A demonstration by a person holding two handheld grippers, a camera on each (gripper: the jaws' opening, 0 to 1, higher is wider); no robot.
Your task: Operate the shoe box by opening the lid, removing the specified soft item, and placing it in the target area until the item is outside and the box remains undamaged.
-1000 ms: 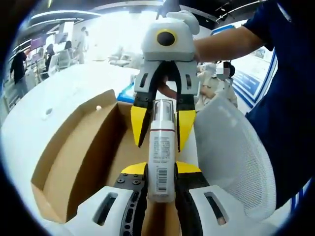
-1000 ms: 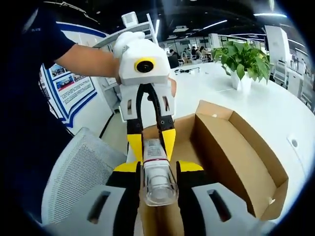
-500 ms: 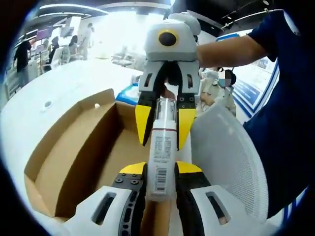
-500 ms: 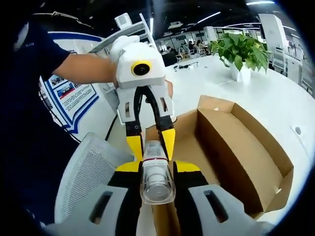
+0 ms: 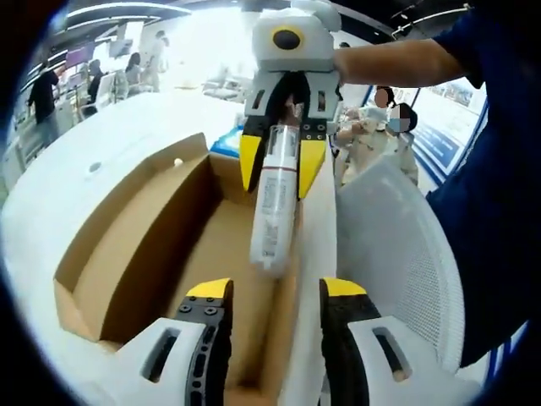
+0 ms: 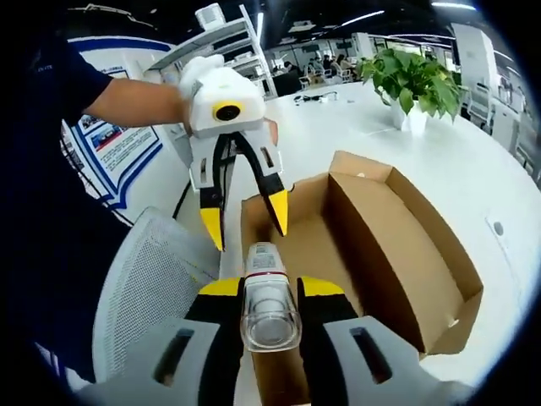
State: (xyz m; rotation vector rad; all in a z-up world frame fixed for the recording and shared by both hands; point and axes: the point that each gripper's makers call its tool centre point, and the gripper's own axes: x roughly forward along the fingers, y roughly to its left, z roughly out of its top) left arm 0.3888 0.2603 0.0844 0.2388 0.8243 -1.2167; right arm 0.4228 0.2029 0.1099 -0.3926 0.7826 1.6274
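Observation:
A white bottle (image 5: 273, 216) with a printed label and a clear cap (image 6: 270, 315) hangs above the near edge of the open brown cardboard box (image 5: 139, 233). My right gripper (image 6: 270, 288) is shut on the bottle's cap end; in the left gripper view the right gripper (image 5: 279, 165) comes down from the top with its yellow tips clamped around the bottle. My left gripper (image 5: 275, 292) is open, its jaws spread apart below the bottle's free end without touching it. From the right gripper view the left gripper (image 6: 244, 230) is wide open beyond the bottle, over the box (image 6: 397, 241).
A white mesh chair back (image 5: 397, 254) (image 6: 144, 288) stands right beside the box. The box sits on a white table (image 5: 59, 190) (image 6: 456, 161) with a potted plant (image 6: 407, 85) at its far side. A person's arm (image 5: 397, 63) holds each gripper; people stand in the background.
My left gripper has opened, let go of the bottle and drawn back from it. The right gripper keeps hold of the bottle.

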